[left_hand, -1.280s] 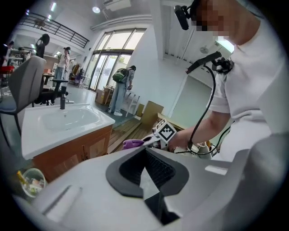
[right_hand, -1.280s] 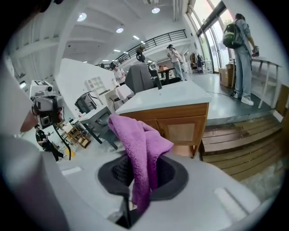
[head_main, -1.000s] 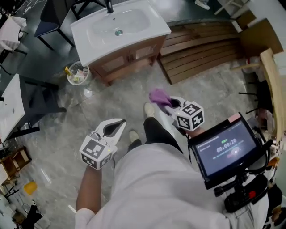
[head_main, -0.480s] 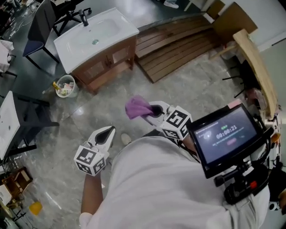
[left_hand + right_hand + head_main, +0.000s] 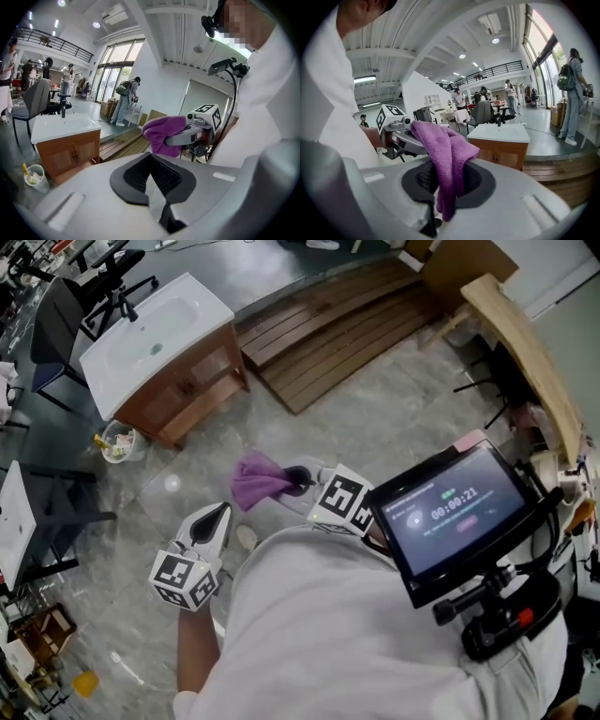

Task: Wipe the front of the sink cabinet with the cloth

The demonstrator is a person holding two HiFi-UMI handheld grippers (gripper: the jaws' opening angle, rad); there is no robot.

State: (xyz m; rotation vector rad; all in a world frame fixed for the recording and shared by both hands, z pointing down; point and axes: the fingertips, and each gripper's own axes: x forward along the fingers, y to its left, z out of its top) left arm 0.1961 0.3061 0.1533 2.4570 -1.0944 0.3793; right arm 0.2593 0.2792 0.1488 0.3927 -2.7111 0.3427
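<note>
The sink cabinet [image 5: 178, 390], brown wood under a white basin [image 5: 150, 338], stands at the upper left, well away from both grippers. My right gripper [image 5: 298, 480] is shut on a purple cloth [image 5: 258, 480], which bunches out past the jaws. In the right gripper view the cloth [image 5: 446, 157] hangs down between the jaws, with the cabinet [image 5: 500, 152] beyond. My left gripper [image 5: 216, 519] sits lower left of the cloth, jaws together and holding nothing. In the left gripper view the cloth [image 5: 161, 133] and the cabinet [image 5: 68, 152] both show.
A small bin of rubbish [image 5: 114, 442] stands on the floor left of the cabinet. A slatted wooden platform [image 5: 328, 320] lies to the cabinet's right. A dark chair [image 5: 61, 324] and a white table [image 5: 14, 517] are at the left. A screen [image 5: 448, 517] juts out at my chest. People stand far behind.
The cabinet has slid to the upper left of the head view and looks farther off. Both grippers have drifted left in the view. The cloth stays in the right gripper.
</note>
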